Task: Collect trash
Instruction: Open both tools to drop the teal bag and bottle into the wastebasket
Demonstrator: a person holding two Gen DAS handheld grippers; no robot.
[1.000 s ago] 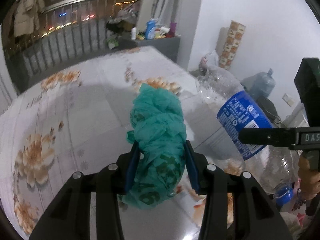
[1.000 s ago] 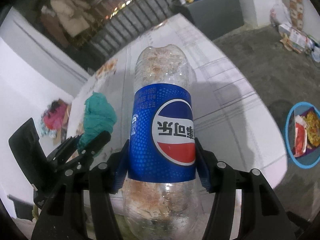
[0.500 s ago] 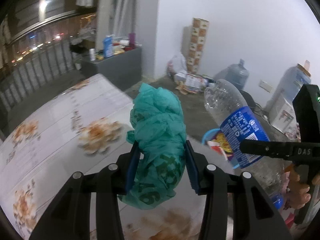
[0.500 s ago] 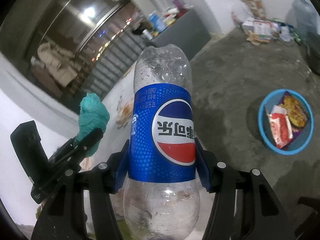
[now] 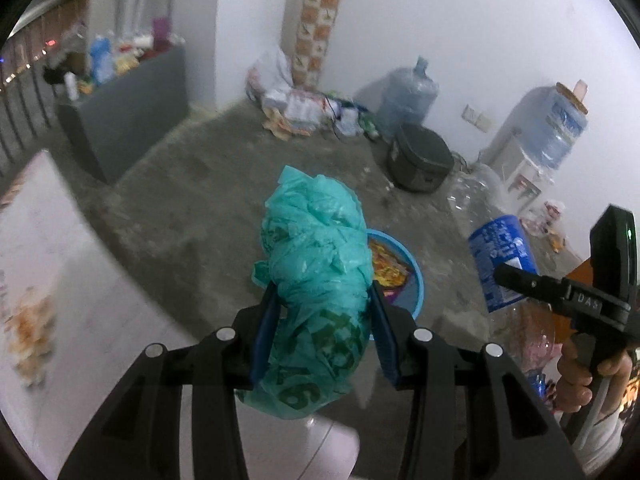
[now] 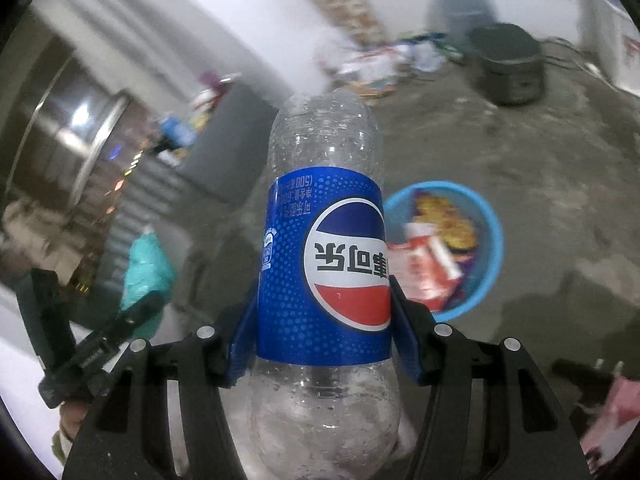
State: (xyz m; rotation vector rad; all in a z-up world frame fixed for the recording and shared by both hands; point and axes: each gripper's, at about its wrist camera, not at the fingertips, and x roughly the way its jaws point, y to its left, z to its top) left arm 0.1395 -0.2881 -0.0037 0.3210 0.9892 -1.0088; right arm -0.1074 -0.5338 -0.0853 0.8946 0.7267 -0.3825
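Left gripper (image 5: 322, 330): jaws closed on a crumpled green bag (image 5: 316, 284), which filled the gap and stuck out past the fingertips toward 12 o'clock.

Right gripper (image 6: 324, 322): jaws clamped on a clear bottle (image 6: 324, 280) at its blue label, the base toward 12 o'clock. In the left view the bottle (image 5: 500, 256) sat at 3 o'clock, with the holding hand (image 5: 588, 376) at 4 o'clock.

Basin (image 6: 490, 240): blue, on the grey floor (image 6: 540, 168), holding wrappers (image 6: 432, 256). In the right view it lay at 3 o'clock of the bottle, partly behind it. In the left view the basin (image 5: 412, 276) showed just behind the bag, its rim peeking out at 3 o'clock.

Table (image 5: 60, 264): white with floral print, at 9 o'clock in the left view.

Background, left view: grey cabinet (image 5: 132, 104) at 10 o'clock; water jug (image 5: 408, 96) at 1 o'clock; dark cooker (image 5: 420, 160) beside the jug; dispenser (image 5: 548, 132) at 2 o'clock.
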